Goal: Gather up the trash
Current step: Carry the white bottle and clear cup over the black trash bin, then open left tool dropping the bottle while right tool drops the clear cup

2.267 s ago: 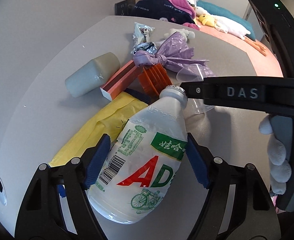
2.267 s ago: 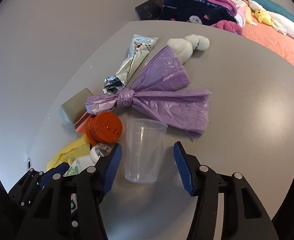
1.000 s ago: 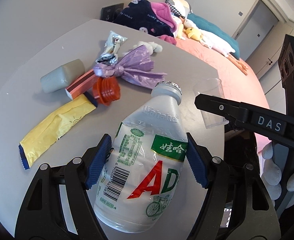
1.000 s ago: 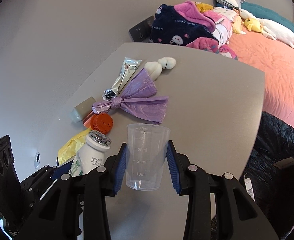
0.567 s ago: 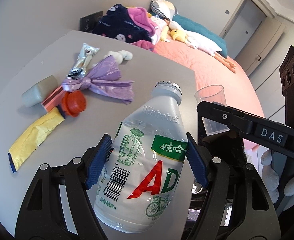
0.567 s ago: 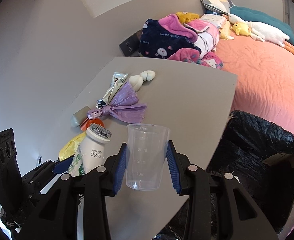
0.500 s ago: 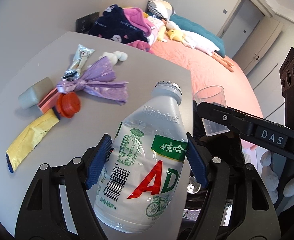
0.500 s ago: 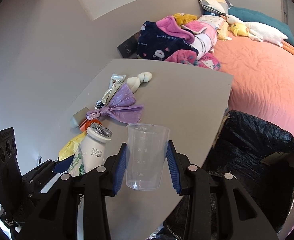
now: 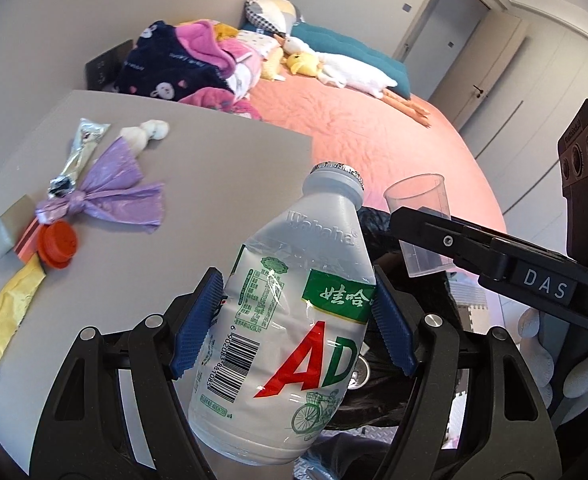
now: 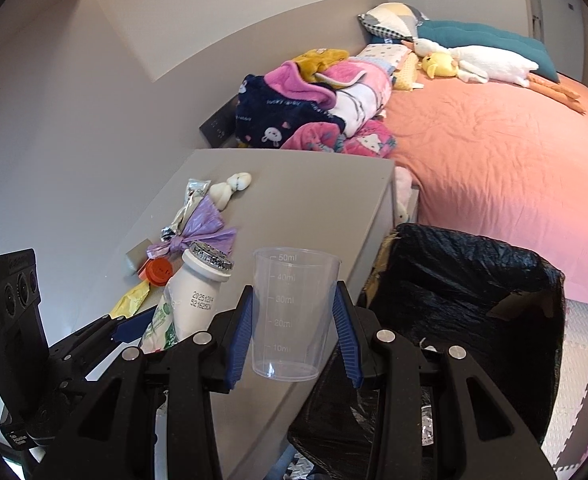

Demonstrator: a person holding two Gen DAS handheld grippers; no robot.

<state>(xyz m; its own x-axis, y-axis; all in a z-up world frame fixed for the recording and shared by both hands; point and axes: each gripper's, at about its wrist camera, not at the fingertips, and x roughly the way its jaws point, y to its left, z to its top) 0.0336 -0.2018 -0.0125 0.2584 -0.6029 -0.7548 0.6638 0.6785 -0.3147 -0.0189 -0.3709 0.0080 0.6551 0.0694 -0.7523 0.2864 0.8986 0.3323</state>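
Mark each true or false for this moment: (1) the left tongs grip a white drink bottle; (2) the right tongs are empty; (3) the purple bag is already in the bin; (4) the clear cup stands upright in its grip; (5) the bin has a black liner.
1. True: the left tongs are shut on the bottle.
2. False: the right tongs hold a clear measuring cup.
3. False: the purple bag lies on the grey table.
4. True.
5. True: the bin is lined black.
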